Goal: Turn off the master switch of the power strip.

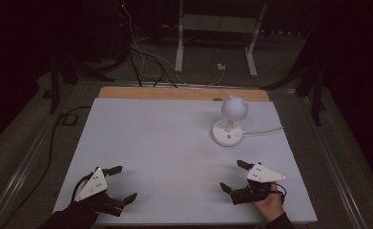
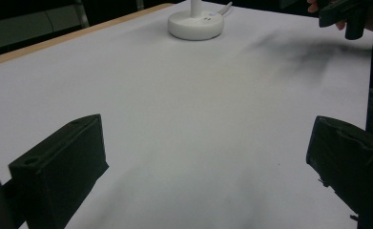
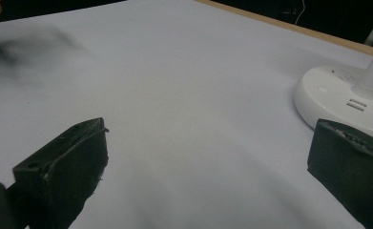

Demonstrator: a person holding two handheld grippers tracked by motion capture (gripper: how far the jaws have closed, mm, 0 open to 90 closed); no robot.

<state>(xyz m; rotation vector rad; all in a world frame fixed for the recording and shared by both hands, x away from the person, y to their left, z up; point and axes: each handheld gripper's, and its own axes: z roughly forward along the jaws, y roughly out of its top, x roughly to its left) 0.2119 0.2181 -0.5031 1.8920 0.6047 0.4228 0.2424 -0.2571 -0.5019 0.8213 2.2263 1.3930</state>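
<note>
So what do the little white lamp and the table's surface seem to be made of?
Lamp: likely moulded plastic, smooth with a soft sheen on its round base and globe head. Table: a matte white sheet, perhaps paper or laminate, laid over a wooden board whose tan edge shows at the far side.

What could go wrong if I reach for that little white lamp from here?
The white round-headed desk lamp stands tall on a small round base, so a push at the head could tip it. Its white cable trails toward the table's right edge; the right gripper, jaws open, could snag it. The room is dim, so judging depth is harder.
</note>
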